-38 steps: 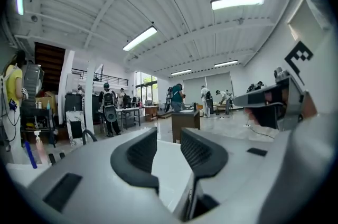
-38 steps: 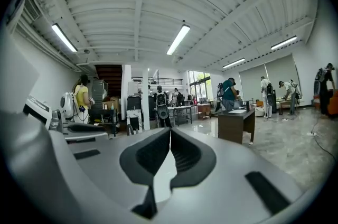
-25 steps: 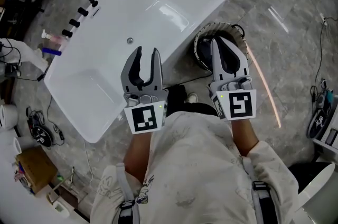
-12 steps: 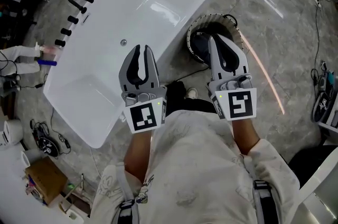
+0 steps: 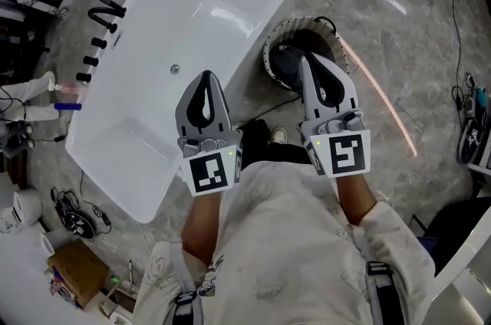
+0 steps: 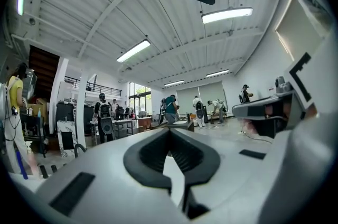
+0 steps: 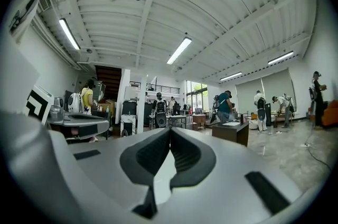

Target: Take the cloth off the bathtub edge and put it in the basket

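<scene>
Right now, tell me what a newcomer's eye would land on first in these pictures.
The big white bathtub fills the upper left of the head view, set slantwise. Below it, the left hand-held gripper has just closed with nothing between its jaws. The right hand-held gripper is shut and empty too, its tip over the round dark basket beside the bathtub.

No legible text or numbers, only coded square markers [image 5: 211,172]
</scene>
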The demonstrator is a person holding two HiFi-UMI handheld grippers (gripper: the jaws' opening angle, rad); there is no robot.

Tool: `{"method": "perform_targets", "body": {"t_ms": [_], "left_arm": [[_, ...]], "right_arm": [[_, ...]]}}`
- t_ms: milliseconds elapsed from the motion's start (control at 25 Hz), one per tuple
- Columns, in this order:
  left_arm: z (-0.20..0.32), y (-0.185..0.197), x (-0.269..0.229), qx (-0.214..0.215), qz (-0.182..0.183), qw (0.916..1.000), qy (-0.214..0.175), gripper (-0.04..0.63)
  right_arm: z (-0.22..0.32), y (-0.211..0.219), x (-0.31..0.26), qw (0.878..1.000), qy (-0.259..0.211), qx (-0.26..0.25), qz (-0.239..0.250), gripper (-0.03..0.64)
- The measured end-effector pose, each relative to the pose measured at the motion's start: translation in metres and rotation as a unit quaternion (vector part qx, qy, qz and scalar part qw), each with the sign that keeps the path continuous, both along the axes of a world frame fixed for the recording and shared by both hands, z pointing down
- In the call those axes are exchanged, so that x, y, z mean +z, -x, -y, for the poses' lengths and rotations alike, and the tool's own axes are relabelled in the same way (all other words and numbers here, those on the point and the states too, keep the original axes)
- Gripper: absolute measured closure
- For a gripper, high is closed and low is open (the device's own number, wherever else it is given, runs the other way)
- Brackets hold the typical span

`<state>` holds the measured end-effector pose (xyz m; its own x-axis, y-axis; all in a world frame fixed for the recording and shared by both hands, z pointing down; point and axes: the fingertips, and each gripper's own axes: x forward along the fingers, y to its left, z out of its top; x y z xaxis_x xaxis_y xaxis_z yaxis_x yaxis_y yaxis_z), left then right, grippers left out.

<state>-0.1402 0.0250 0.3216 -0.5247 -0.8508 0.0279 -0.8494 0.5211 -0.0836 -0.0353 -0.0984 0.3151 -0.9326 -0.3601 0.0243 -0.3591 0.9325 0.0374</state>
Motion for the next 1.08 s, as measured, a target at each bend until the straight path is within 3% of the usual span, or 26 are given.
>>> {"method": "perform_targets", "body": {"t_ms": [160,1080], "left_arm": [[0.006,-0.005,-0.004,0.010,0.002,0.9999,-0.003,0.592],[0.009,-0.005,-0.004,0.000,-0.001,1.0000,-0.009,0.591]], "right_arm": [[0.008,-0.010,-0.005,1.000,0.000,0.020,0.013,0.629],[0.007,-0.010,-0.012,1.000,-0.022,0.009,0.006,0.627]]}}
